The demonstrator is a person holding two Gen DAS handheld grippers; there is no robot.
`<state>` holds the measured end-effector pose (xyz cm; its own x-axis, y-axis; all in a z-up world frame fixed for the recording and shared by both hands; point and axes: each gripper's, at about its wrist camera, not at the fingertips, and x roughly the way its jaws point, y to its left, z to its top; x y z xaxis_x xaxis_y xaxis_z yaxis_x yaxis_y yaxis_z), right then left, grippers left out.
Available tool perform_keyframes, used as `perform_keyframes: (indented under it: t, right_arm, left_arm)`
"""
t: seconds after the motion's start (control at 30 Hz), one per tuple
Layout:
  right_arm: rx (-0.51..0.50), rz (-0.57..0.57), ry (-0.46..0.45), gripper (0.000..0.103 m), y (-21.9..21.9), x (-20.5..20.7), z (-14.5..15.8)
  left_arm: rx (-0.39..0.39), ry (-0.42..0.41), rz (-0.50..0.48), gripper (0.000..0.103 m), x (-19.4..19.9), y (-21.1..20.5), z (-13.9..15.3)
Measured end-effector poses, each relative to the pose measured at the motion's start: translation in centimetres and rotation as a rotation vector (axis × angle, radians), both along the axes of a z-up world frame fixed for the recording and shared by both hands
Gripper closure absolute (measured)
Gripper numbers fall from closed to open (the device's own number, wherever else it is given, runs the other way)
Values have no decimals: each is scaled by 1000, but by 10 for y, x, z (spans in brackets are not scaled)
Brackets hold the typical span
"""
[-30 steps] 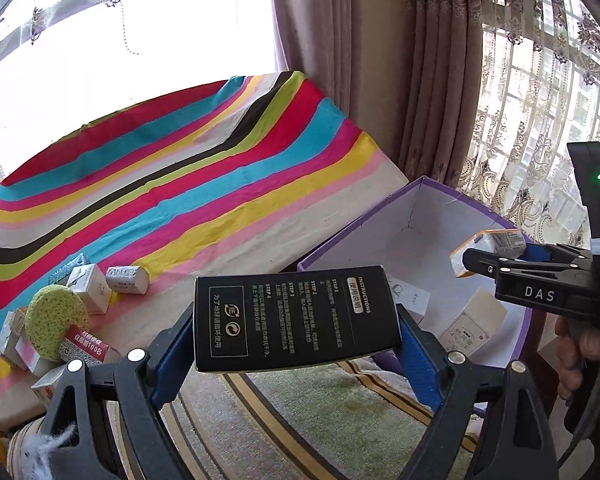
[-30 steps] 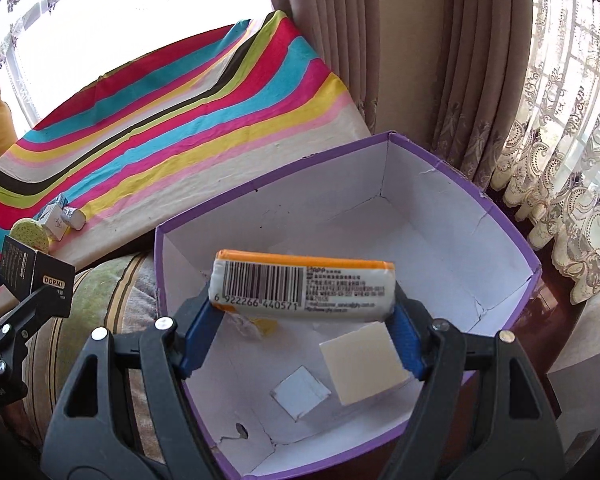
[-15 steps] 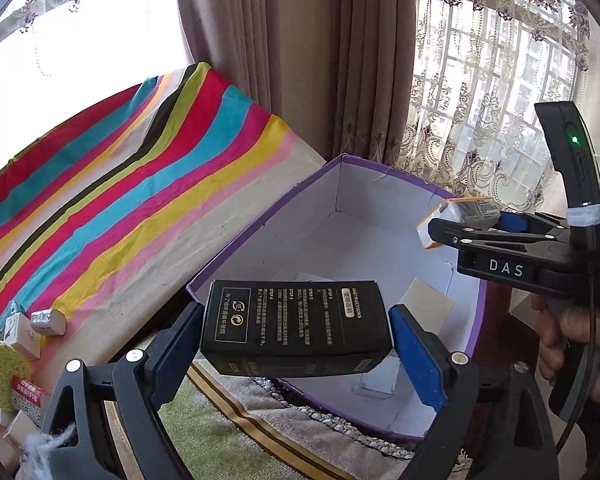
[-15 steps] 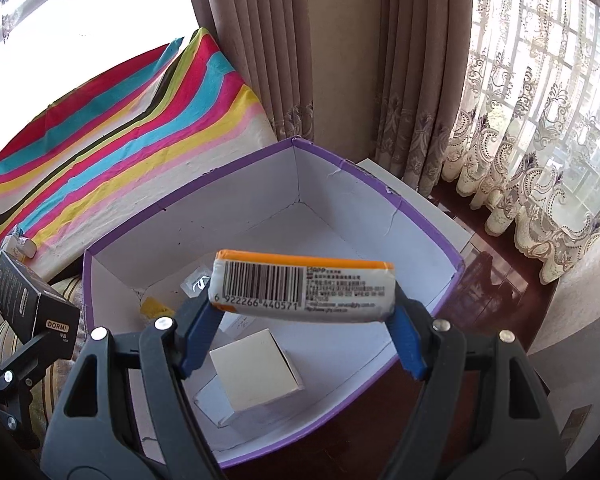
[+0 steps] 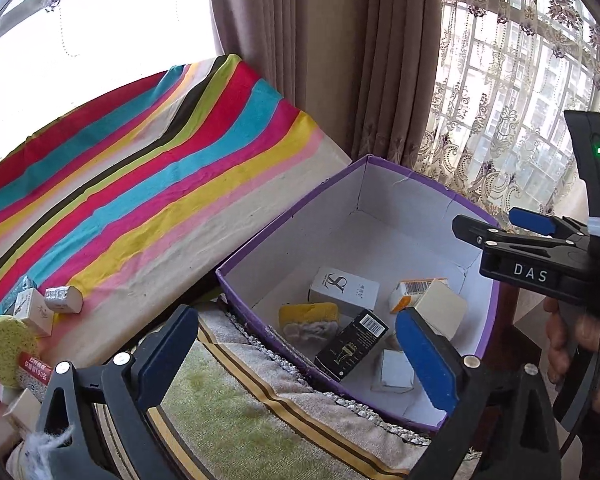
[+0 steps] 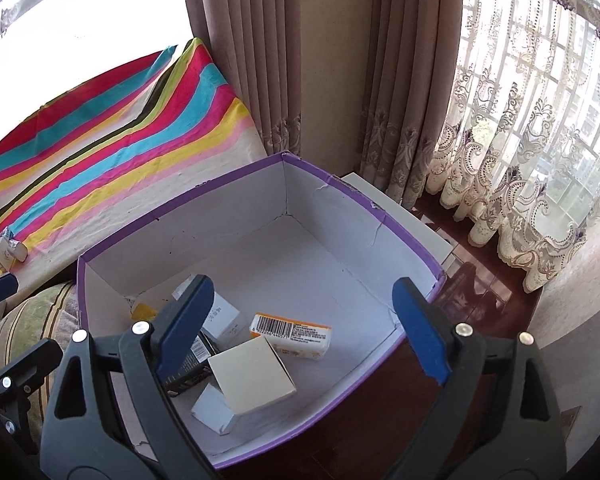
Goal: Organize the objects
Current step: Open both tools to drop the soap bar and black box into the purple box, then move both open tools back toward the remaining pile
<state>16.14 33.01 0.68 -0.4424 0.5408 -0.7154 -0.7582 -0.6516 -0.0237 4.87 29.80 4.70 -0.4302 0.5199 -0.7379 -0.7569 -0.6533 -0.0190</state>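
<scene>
While both jaws gape, left hand-held gripper (image 5: 296, 344) and right hand-held gripper (image 6: 300, 320) — empty — hover over purple box (image 6: 396, 222).

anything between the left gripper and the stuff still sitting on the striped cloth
Nothing visible blocks it. The left gripper is open and empty above the box edge; the yellow sponge and small boxes lie uncovered on the striped cloth, with only the green cushion below the path.
</scene>
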Motion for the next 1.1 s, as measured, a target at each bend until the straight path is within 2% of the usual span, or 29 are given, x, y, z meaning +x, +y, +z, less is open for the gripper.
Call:
perform_keyframes:
  t: [0.23, 0.53, 0.87, 1.1]
  right_arm:
    - [-23, 79, 16, 10, -24, -16, 2]
    - [-79, 237, 47, 10, -67, -38, -1]
    - [-106, 408, 50, 10, -114, -60, 0]
    - [-126, 484, 37, 10, -142, -72, -2]
  left_arm:
    - [22, 48, 85, 3, -3, -45, 7]
    - [40, -11, 221, 3, -10, -114, -2]
    - [132, -88, 417, 3, -19, -203, -10]
    - [179, -136, 534, 3, -21, -254, -18]
